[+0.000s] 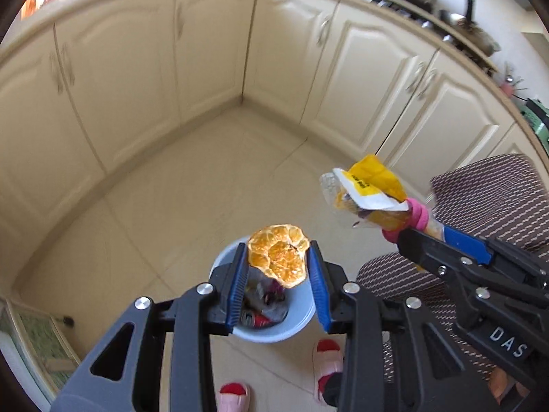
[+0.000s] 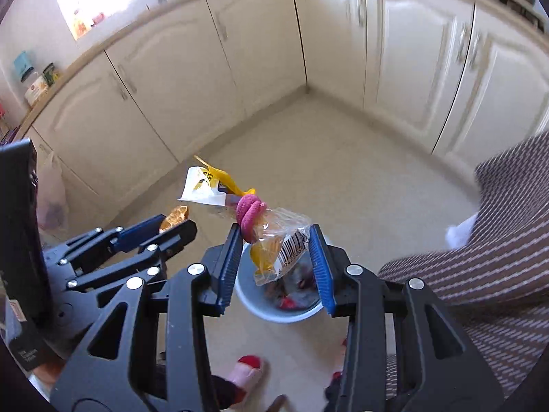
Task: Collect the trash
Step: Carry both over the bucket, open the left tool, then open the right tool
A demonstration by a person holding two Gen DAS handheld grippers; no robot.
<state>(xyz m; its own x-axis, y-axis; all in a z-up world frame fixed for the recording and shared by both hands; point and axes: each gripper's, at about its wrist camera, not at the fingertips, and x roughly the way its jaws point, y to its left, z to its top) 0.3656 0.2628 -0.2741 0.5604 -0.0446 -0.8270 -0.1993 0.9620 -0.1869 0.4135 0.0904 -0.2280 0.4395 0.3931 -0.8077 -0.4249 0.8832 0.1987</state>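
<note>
Left wrist view: the left gripper hangs over a pale blue bin on the kitchen floor, its jaws clamped on a dried orange slice held directly above the bin's mouth. The bin already holds crumpled scraps, among them something red. To the right, the right gripper carries a bundle of wrappers, yellow and white packaging in clear film cinched with a pink band; it sits beside the bin, not yet over it. Slippered feet stand close to the bin, and cream cabinets line the corner behind.

Right wrist view: the right gripper's jaws are clamped on the clear, barcoded end of the wrappers, with the bin below and behind them. The left gripper shows at left with the slice between its blue pads.

Judged from this, collection is well under way: earlier trash is binned, both pieces in hand are poised for dropping, and releasing them remains. Whether more litter waits elsewhere cannot be told.
</note>
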